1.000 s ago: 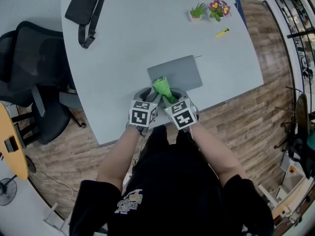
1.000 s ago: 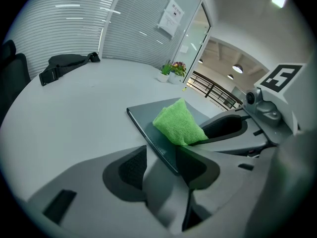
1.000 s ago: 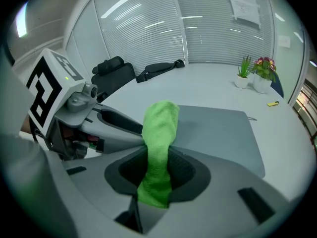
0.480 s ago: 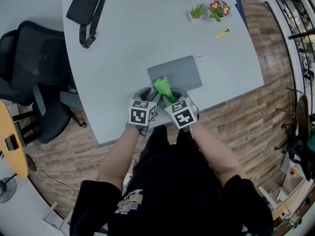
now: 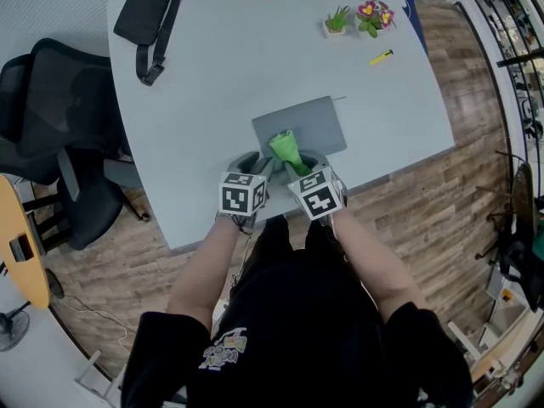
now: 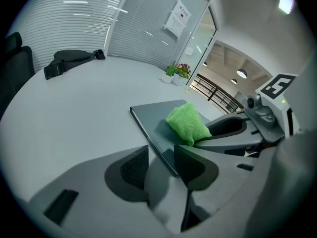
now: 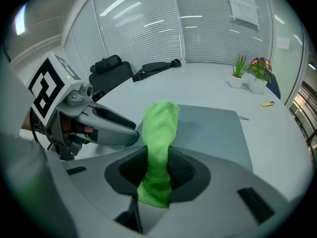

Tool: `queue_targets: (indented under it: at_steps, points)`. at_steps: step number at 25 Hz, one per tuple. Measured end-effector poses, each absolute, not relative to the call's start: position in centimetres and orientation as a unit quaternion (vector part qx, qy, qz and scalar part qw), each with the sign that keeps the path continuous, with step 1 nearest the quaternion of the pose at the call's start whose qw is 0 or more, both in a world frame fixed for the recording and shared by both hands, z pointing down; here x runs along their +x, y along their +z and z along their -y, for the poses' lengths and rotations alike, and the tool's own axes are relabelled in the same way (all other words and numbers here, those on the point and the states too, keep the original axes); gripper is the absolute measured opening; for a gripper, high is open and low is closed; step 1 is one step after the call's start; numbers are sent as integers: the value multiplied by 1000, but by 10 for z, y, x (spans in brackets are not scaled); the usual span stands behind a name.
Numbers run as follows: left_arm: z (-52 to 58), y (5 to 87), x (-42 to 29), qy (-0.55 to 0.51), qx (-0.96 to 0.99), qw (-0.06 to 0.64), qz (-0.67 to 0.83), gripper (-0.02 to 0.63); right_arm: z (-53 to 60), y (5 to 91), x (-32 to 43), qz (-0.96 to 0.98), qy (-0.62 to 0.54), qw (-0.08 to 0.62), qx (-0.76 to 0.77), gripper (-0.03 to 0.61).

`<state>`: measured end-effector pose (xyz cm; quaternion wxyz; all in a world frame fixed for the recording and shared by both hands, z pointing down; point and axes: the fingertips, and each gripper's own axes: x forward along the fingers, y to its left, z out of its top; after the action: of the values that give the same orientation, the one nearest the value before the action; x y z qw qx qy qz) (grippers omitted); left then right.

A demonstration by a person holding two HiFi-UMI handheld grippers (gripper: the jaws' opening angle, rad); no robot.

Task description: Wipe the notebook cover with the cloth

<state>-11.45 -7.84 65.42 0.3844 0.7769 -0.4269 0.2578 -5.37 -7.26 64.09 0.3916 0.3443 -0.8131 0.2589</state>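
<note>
A grey notebook (image 5: 313,121) lies flat on the pale table (image 5: 255,58), near its front edge. My right gripper (image 5: 299,167) is shut on a green cloth (image 5: 286,149), whose free end stands up over the notebook's near part. In the right gripper view the cloth (image 7: 159,133) runs up between the pads. My left gripper (image 5: 255,163) sits at the notebook's near-left corner. Its jaws have just been closing, and the notebook's corner (image 6: 166,155) lies between them; a gap still shows beside the left pad (image 6: 131,167).
A black bag (image 5: 149,15) lies at the table's far left. Two small potted plants (image 5: 357,17) and a yellow marker (image 5: 382,56) are at the far right. A black office chair (image 5: 42,117) stands left of the table. The table's front edge runs just under my grippers.
The cloth and my right gripper have shifted slightly to the right over the notebook. My left gripper has stayed at the notebook's corner.
</note>
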Motion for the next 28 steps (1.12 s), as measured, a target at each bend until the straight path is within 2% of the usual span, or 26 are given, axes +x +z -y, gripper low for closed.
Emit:
queue_targets:
  at_steps: [28]
  points:
    - [78,654,-114,262,778,382,424,163,107,642,44,765,279,395,425,112]
